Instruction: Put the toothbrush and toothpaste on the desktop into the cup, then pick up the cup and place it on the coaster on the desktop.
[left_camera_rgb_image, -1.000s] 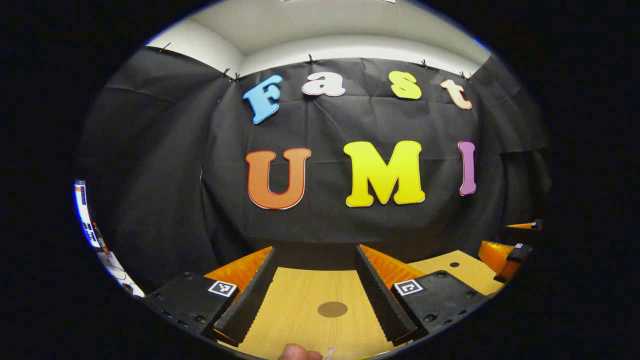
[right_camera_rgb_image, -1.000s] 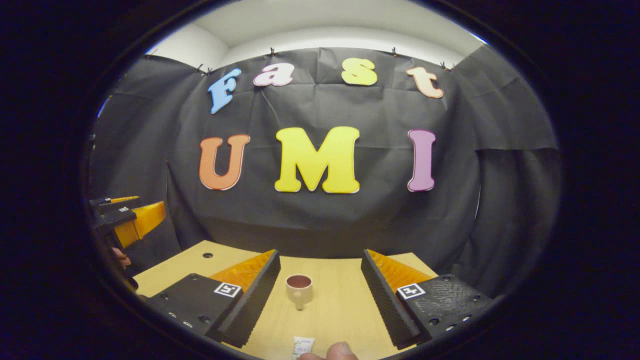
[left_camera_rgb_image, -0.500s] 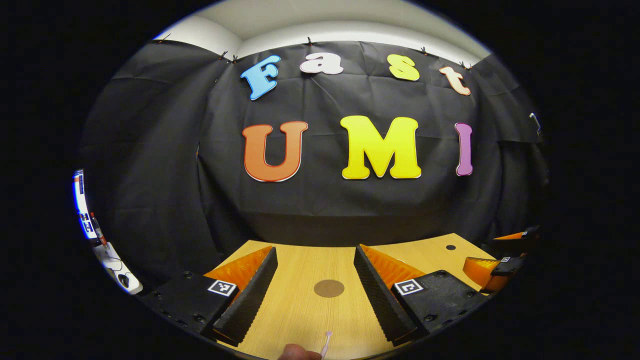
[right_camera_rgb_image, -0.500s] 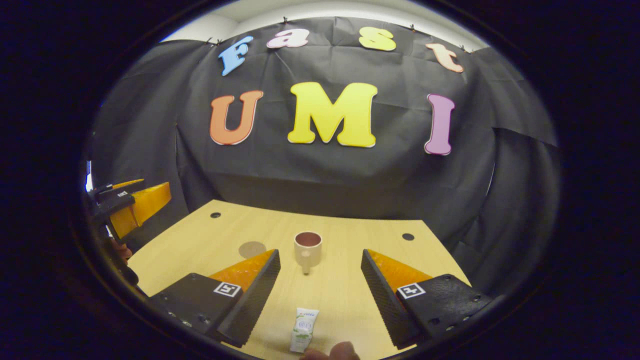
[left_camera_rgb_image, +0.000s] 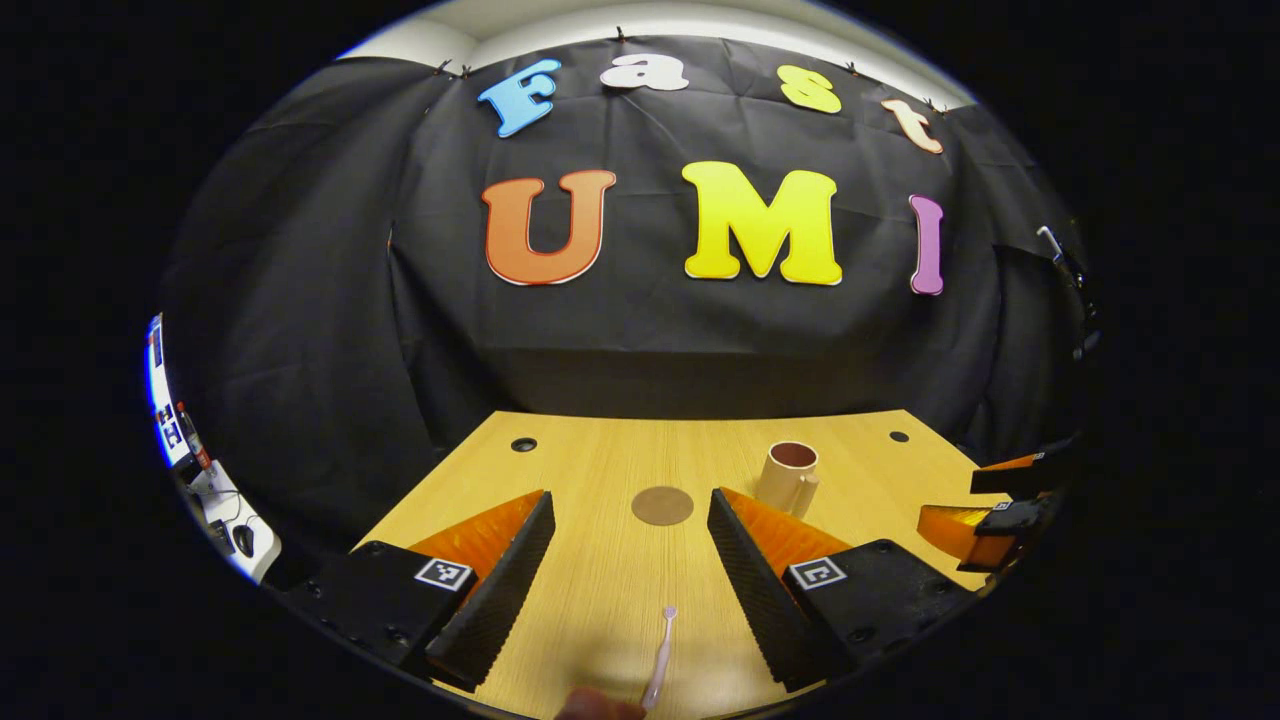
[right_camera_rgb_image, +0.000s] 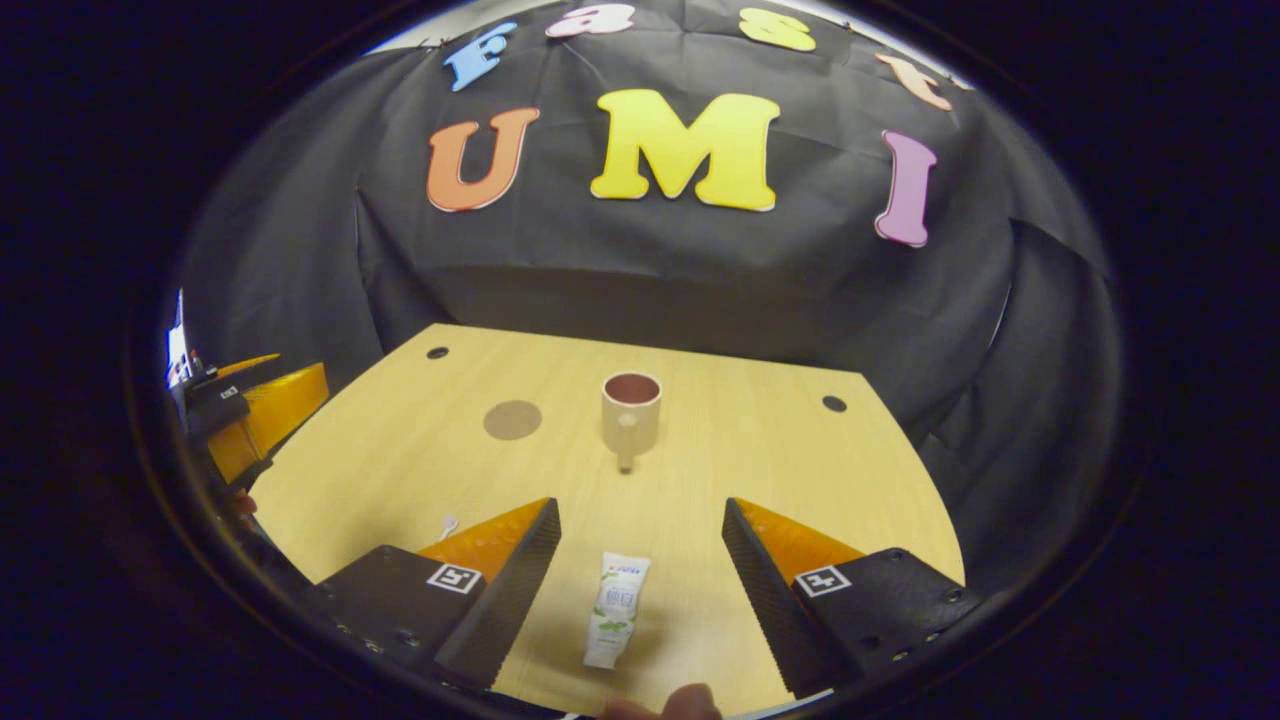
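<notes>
Pale wood is carrying everything here: the table (right_camera_rgb_image: 760, 470) is holding the cup (right_camera_rgb_image: 631, 409), the coaster (right_camera_rgb_image: 512, 419), the toothpaste (right_camera_rgb_image: 616, 610) and the toothbrush (left_camera_rgb_image: 660, 662), all lying apart from each other and none yet in the cup. Judging by that, the first step is only opening: both tools are hovering above their targets with nothing between the fingers.

The right hand-held gripper (right_camera_rgb_image: 640, 590) is standing wide open, the toothpaste lying lengthwise between its fingers, close in, and the cup is sitting farther ahead, almost on its centre line. The left hand-held gripper (left_camera_rgb_image: 630, 580) is likewise spread open; the toothbrush is lying between its fingers near the view's lower edge, the coaster ahead of it, the cup ahead and to its right.

The next move is probably calling for each gripper to be lowering and closing across its item's narrow width.

The toothpaste is looking like a small white tube with green print, flat on the table. The toothbrush is looking thin and pale pink, so it is likely asking for a low, careful pinch. The cup is cream outside, dark reddish inside, upright, its handle facing the right gripper.
</notes>
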